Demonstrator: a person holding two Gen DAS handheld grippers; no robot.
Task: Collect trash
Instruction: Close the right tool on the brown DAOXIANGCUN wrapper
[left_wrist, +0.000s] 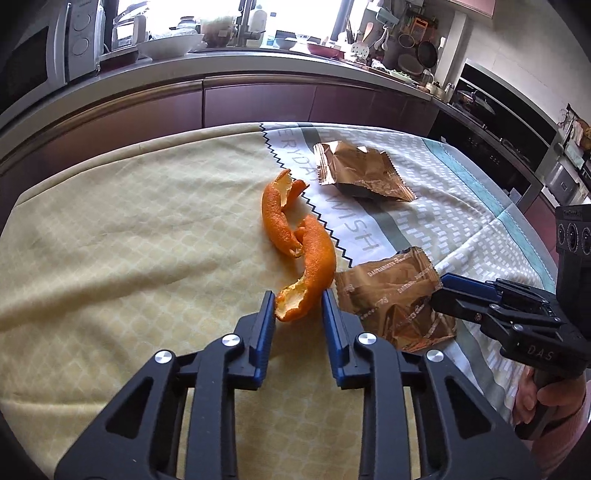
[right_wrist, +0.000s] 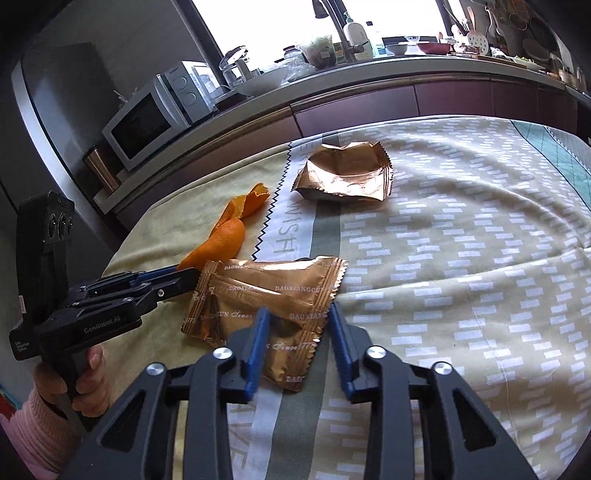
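A long curled orange peel (left_wrist: 314, 254) lies on the yellow part of the tablecloth (left_wrist: 129, 240). My left gripper (left_wrist: 298, 306) is shut on its near end, with a blue pad against each side. Just right of the peel lies a crumpled gold snack wrapper (right_wrist: 266, 291). My right gripper (right_wrist: 298, 319) is shut on its near right part, and the left finger lies over the foil. In the left wrist view the right gripper (left_wrist: 441, 286) shows at that wrapper's (left_wrist: 391, 291) right edge. A second gold wrapper (left_wrist: 362, 173), torn and puffed up, rests farther back.
The table's far edge runs close to dark red cabinets (left_wrist: 258, 99) under a cluttered kitchen counter. A microwave (right_wrist: 147, 125) stands at the left. A hand in a pink sleeve (right_wrist: 40, 435) holds the left gripper (right_wrist: 192, 275).
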